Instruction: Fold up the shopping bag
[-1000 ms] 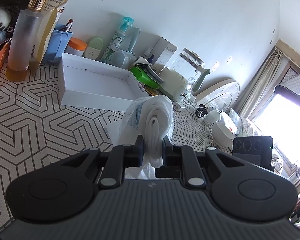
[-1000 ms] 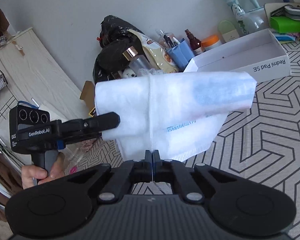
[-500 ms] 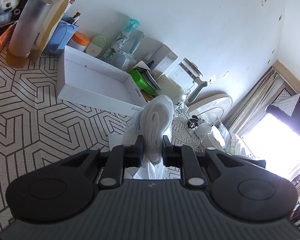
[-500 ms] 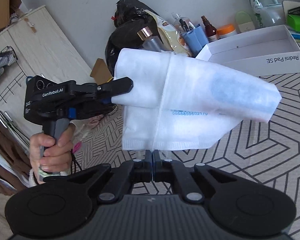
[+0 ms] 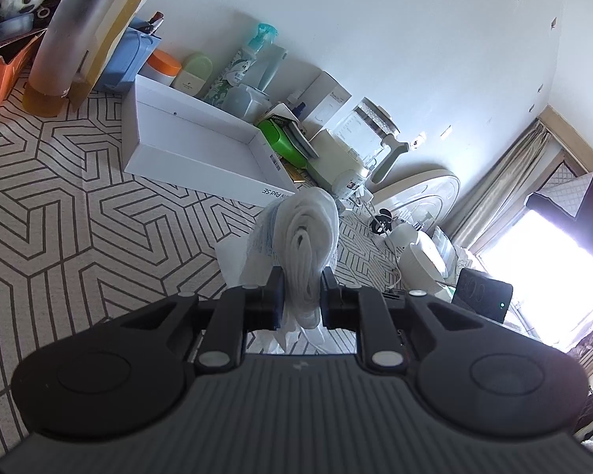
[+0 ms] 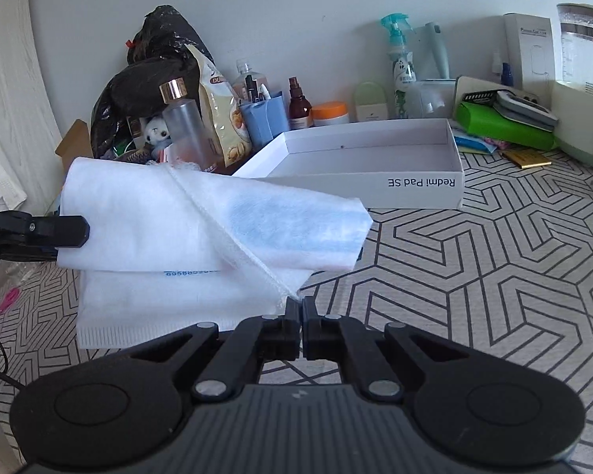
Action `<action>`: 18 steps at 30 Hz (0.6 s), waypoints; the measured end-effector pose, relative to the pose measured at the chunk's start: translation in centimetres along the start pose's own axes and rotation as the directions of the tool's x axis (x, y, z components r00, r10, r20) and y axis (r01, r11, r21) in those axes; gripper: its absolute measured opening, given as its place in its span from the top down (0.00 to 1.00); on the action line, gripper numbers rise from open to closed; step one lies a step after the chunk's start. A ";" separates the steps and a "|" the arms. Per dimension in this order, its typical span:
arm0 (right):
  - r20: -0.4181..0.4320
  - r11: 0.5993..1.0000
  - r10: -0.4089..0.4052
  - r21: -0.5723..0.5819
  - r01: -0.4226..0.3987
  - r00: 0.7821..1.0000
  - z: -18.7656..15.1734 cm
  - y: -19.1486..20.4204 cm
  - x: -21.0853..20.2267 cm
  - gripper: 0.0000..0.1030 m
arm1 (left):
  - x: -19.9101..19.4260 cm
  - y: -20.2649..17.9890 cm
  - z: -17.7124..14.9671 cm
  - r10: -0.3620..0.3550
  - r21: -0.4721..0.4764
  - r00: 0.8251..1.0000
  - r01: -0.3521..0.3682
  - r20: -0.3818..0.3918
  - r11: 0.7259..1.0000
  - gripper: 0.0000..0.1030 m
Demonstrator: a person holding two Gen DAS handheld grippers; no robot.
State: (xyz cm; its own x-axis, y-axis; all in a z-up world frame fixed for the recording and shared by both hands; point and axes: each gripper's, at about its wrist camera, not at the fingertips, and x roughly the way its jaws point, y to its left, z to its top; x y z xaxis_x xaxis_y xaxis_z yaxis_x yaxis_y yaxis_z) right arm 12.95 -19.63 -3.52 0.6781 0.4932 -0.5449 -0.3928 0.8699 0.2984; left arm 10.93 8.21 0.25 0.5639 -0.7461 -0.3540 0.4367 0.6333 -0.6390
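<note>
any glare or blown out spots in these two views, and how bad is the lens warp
Left wrist view: the window at right is blown out to white, and the wall and floor lines bow strongly. Right wrist view: even light, no glare; dark corners, and the white box edges curve.

Ahead and to the right of the right gripper the patterned mat lies bare. Farther ahead the open white box blocks the way, with bottles and clutter lining the wall beyond. The folded bag hangs just left
</note>
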 end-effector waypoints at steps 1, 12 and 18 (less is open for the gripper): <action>0.001 1.000 0.006 0.014 -0.006 1.000 0.0 -0.3 0.0 0.93 | 0.0 -0.1 -0.1 0.002 0.010 1.000 -0.002 -0.002 1.000 0.84; 0.005 0.996 -0.090 0.026 0.090 0.996 0.9 -1.7 1.7 0.72 | 0.6 -2.9 -1.6 0.090 0.189 0.994 -0.076 -0.066 0.979 0.84; 0.050 0.975 0.109 0.191 -0.117 0.993 0.5 -4.0 -1.8 0.64 | 0.8 -5.1 -3.0 0.177 0.366 0.983 -0.145 -0.055 0.919 0.84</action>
State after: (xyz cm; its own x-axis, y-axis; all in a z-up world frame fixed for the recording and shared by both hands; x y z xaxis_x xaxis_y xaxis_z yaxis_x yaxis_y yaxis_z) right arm 13.55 -24.00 -3.34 0.6616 0.5853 -0.4687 -0.3435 0.7922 0.5045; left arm 7.10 3.75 1.13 0.5928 -0.6322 -0.4989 0.5761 0.7658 -0.2860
